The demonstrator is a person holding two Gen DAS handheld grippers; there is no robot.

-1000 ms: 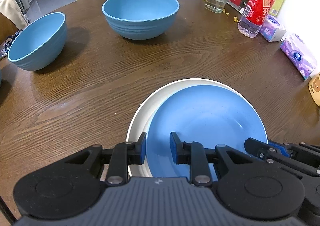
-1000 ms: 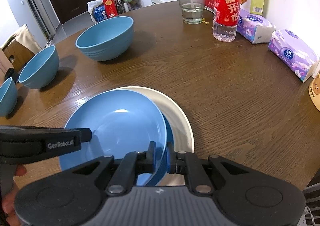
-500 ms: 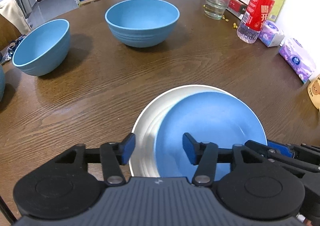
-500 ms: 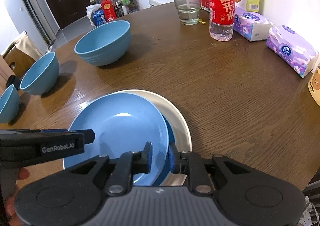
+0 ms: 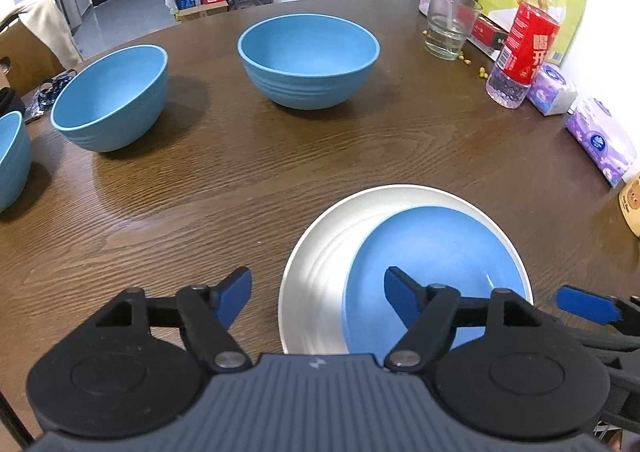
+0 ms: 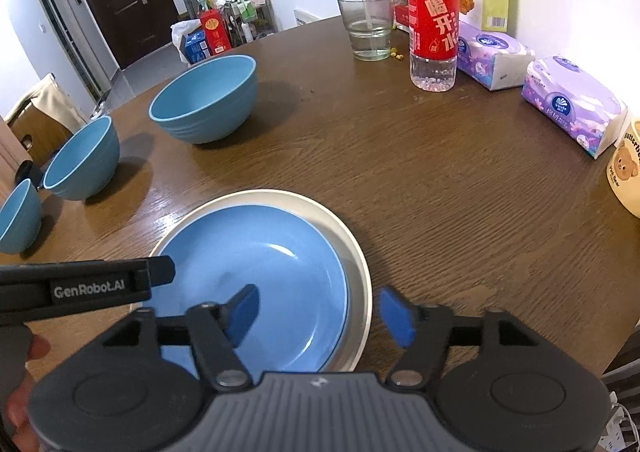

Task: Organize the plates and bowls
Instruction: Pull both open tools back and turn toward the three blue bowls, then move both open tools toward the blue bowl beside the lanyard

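Observation:
A blue plate (image 5: 432, 264) (image 6: 256, 252) lies inside a larger white plate (image 5: 320, 252) (image 6: 358, 252) on the brown round table (image 5: 360, 156), shifted towards the white plate's right side in the left wrist view. My left gripper (image 5: 318, 294) straddles the plates' near left rims, its jaws opening and pressing on nothing. My right gripper (image 6: 319, 310) stands over the near right rims, jaws also opening, pads clear of the plates. Three blue bowls stand apart farther back: large (image 5: 308, 56) (image 6: 204, 96), medium (image 5: 112, 96) (image 6: 80, 156), small (image 5: 10, 156) (image 6: 16, 212).
Along the table's right side stand a water glass (image 6: 366, 28), a red-labelled bottle (image 6: 432, 32), tissue packs (image 6: 572, 108) and a bear mug (image 6: 626, 172). A hand (image 6: 24, 372) holds the left gripper. Chairs and a doorway lie beyond the far left edge.
Both grippers were shut on the blue plate's near rim and have let go and spread wide. The blue plate has settled down into the white plate.

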